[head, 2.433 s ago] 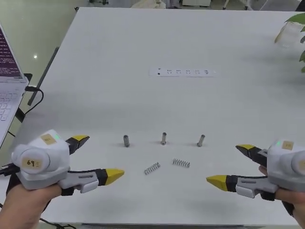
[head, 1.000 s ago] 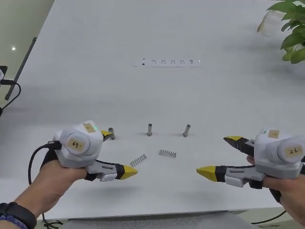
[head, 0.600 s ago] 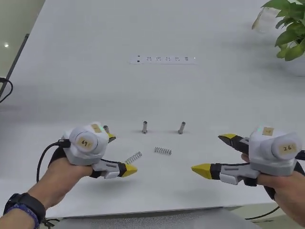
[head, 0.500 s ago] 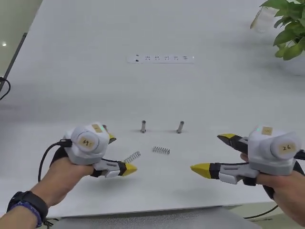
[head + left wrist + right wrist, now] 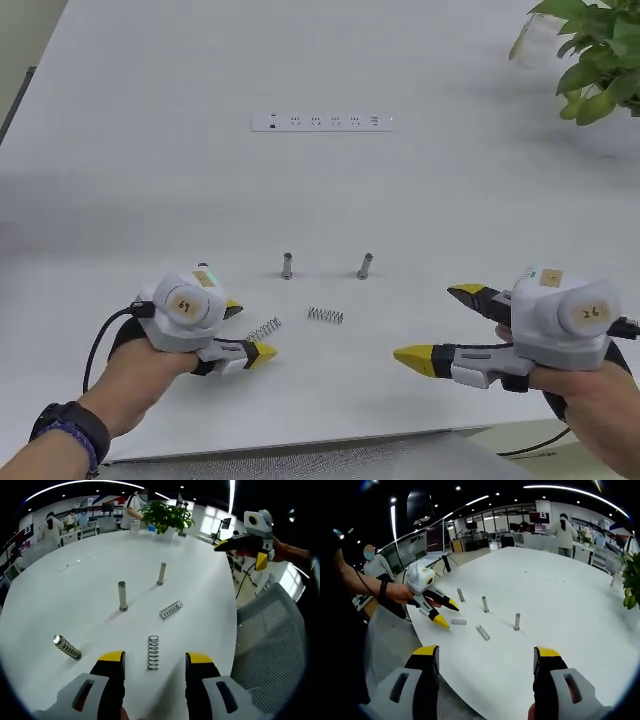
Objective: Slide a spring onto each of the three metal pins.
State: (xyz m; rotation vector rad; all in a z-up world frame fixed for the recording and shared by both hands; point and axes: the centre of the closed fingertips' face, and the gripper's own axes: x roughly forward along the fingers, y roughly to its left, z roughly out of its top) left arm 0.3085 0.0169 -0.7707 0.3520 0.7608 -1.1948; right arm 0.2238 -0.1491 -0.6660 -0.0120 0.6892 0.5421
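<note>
Two bare metal pins [image 5: 287, 265] [image 5: 365, 265] stand upright on the white table. A third pin [image 5: 67, 647] wears a spring; in the right gripper view it [image 5: 460, 595] stands at the left of the row. Two loose springs [image 5: 264, 328] [image 5: 324, 315] lie in front of the pins. My left gripper [image 5: 247, 330] is open, low over the table, and the nearer spring [image 5: 153, 652] lies just ahead between its yellow fingertips [image 5: 111, 656]. My right gripper [image 5: 440, 325] hovers open well to the right of the springs, holding nothing.
A white power strip [image 5: 322, 122] lies farther back on the table. A potted plant [image 5: 585, 50] stands at the far right corner. The table's near edge [image 5: 300, 445] runs just below both hands, with a mesh chair [image 5: 270, 645] behind it.
My left gripper has moved right and forward until its tips flank the nearer loose spring, hiding the left pin in the head view. The right gripper barely shifted. The head camera panned right.
</note>
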